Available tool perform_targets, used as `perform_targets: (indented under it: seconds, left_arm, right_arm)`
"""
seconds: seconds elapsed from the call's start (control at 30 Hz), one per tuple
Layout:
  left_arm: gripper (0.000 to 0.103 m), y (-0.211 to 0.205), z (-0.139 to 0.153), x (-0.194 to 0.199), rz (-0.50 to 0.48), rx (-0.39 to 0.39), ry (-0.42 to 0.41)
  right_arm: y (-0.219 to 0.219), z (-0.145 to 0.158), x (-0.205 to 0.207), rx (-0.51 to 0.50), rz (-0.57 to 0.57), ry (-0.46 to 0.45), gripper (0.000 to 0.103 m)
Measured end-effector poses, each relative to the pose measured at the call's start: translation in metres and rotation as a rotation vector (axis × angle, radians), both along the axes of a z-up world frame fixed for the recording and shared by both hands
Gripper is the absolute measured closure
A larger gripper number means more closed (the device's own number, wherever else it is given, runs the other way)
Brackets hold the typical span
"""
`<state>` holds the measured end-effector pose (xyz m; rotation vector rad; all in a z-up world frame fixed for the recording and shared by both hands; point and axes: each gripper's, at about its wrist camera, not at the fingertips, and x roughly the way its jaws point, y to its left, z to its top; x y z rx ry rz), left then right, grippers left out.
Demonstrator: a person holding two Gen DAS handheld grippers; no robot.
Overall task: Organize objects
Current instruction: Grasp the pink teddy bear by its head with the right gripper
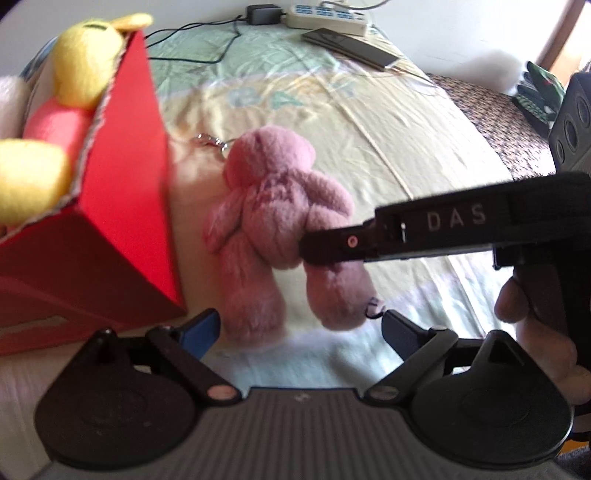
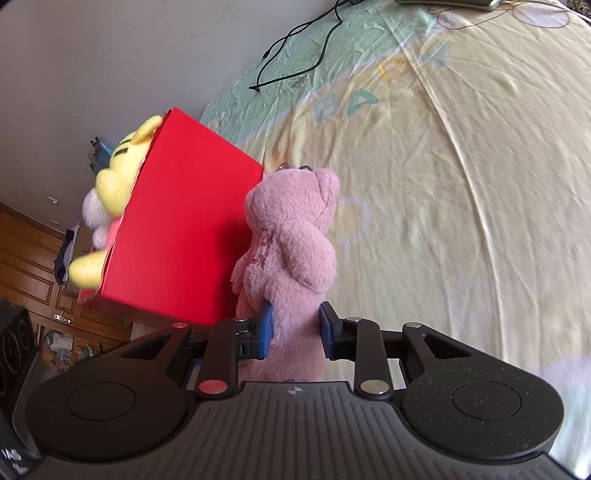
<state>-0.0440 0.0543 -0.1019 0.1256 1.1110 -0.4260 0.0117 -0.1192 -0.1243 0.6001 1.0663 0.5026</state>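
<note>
Bedsheet (image 2: 461,206), pale yellow and green with printed letters, creased, serves as the work surface in both views.

Pink plush bear (image 2: 291,258): we hold it in our right gripper (image 2: 295,328), whose blue pads (image 2: 266,330) are pressed against its lower body from both sides. In the left wrist view the same gripper reaches in from the right and its black finger meets the bear at the hip. A metal keyring clasp (image 1: 210,142) is fixed at the bear's head, on the far side. The bear sits just right of the red box, and whether they touch we cannot tell.

Red box (image 1: 122,192): open-topped cardboard, on the left of the scene, resting on the sheet. Inside it we count a yellow plush toy (image 1: 83,66) with a pink-red body, and a white plush piece (image 2: 94,214) beside it.

Left gripper (image 1: 299,328): fingers spread wide apart, holding nothing, with the bear's legs just beyond the tips.

A person's hand (image 1: 535,325) grips the right tool's handle at the right edge of the left wrist view.

Far end of the bed: a white power strip (image 1: 327,16), a black adapter (image 1: 262,14) with black cable (image 2: 295,55), and a flat dark device (image 1: 349,48), all well apart from the bear.
</note>
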Motion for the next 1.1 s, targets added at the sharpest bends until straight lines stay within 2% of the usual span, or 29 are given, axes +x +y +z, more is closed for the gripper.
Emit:
perform_targets:
  seconds: [0.4, 0.53, 0.67, 0.77, 0.87, 1.0, 1.1]
  left_arm:
    - [0.008, -0.035, -0.001, -0.028, -0.178, -0.06, -0.012]
    - [0.008, -0.04, -0.002, -0.02, -0.164, -0.062, 0.0]
    - [0.008, -0.039, -0.007, -0.001, -0.117, -0.07, 0.024]
    - [0.008, -0.039, -0.012, 0.009, -0.085, -0.059, 0.031]
    - [0.008, -0.04, -0.016, 0.017, -0.075, -0.047, 0.034]
    - [0.007, -0.048, -0.021, 0.021, -0.086, -0.027, 0.035]
    - [0.007, -0.051, -0.022, 0.023, -0.089, -0.02, 0.037]
  right_arm:
    - [-0.041, -0.002, -0.051, -0.011, -0.048, 0.044, 0.073]
    - [-0.051, -0.004, -0.051, 0.023, -0.081, 0.054, 0.071]
    - [-0.054, -0.004, -0.041, 0.048, -0.13, 0.045, 0.06]
    - [-0.057, -0.006, -0.033, 0.066, -0.149, 0.052, 0.058]
    - [-0.055, -0.01, -0.022, 0.082, -0.146, 0.061, 0.057]
    - [-0.051, -0.014, -0.011, 0.084, -0.131, 0.067, 0.051]
    - [-0.05, -0.015, -0.005, 0.1, -0.117, 0.074, 0.051]
